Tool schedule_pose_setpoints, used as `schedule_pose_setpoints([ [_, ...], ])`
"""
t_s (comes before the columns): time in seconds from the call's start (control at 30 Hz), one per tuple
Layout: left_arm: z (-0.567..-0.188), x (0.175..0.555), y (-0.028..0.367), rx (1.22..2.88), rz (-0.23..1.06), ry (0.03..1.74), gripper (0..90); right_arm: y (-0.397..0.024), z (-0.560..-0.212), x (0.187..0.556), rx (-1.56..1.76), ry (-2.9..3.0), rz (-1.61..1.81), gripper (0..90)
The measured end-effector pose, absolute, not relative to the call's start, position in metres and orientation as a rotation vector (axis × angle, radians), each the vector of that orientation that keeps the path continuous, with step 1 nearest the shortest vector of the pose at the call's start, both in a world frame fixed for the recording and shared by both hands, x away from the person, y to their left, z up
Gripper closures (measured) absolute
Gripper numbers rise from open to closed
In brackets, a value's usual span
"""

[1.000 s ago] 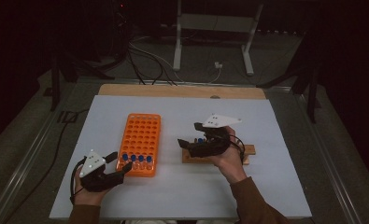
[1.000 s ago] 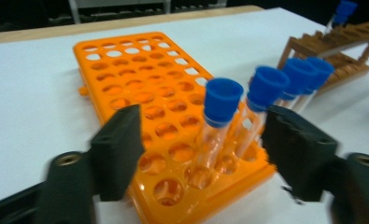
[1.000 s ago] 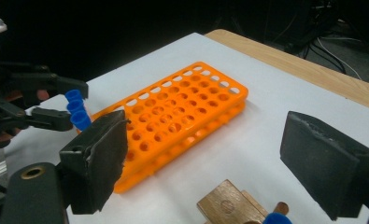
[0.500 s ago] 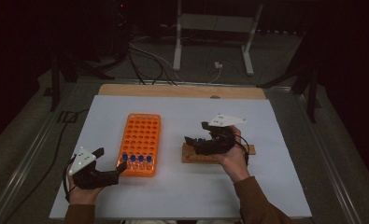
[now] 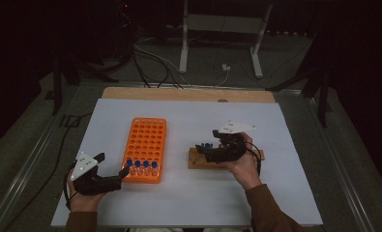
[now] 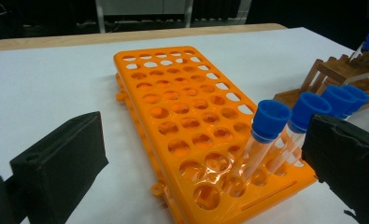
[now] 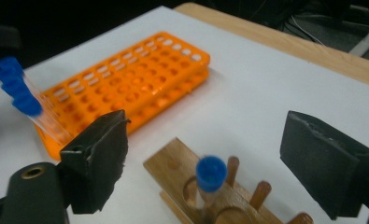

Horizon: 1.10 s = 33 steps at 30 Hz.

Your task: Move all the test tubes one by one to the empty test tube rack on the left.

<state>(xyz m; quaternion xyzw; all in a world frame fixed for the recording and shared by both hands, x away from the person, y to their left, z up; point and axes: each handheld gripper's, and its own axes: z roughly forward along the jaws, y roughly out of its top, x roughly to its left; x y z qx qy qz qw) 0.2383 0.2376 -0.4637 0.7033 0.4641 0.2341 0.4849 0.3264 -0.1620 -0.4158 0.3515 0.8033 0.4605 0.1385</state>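
An orange tube rack [image 5: 145, 140] [image 6: 173, 107] [image 7: 126, 88] lies on the white mat. Several blue-capped tubes [image 5: 141, 164] [image 6: 268, 121] [image 7: 21, 93] lean in its near row. My left gripper [image 5: 112, 165] [image 6: 205, 140] rests at the rack's near left corner. Its jaws have just been opening and now stand open, apart from the tubes ahead of them. To the right lies a wooden stand [image 5: 196, 159] [image 6: 331, 74] [image 7: 173, 168] with one blue-capped tube [image 5: 207, 145] [image 7: 211, 173] in it. My right gripper [image 5: 202, 151] [image 7: 205, 135] hovers open over that tube without touching it.
The white mat [image 5: 203, 116] covers a wooden tabletop whose far edge [image 5: 188, 94] shows. Beyond it, a metal stand [image 5: 183, 48] and cables lie on the dark floor. A rail [image 5: 29, 159] runs along the table's left side.
The left gripper's jaws have parted wide and drawn slightly back from the rack's near row. The right gripper has sunk a little toward the wooden stand.
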Motion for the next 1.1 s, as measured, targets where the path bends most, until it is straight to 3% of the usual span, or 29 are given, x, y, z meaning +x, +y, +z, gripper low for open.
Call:
schedule_pose_setpoints([
  [0.17,-0.464,0.238,0.238,1.711,0.57,1.132,0.3,-0.162,-0.425,0.324,1.009,2.352,1.289,26.2],
  [0.5,-0.465,0.239,0.238,1.708,0.564,1.138,0.3,-0.164,-0.443,0.324,1.011,2.395,1.254,55.5],
  [0.9,-0.464,0.239,0.238,1.707,0.565,1.138,0.3,-0.157,-0.445,0.323,0.98,2.418,1.199,74.7],
  [1.1,-0.464,0.239,0.238,1.707,0.563,1.137,0.3,-0.154,-0.445,0.322,0.958,2.42,1.173,76.3],
])
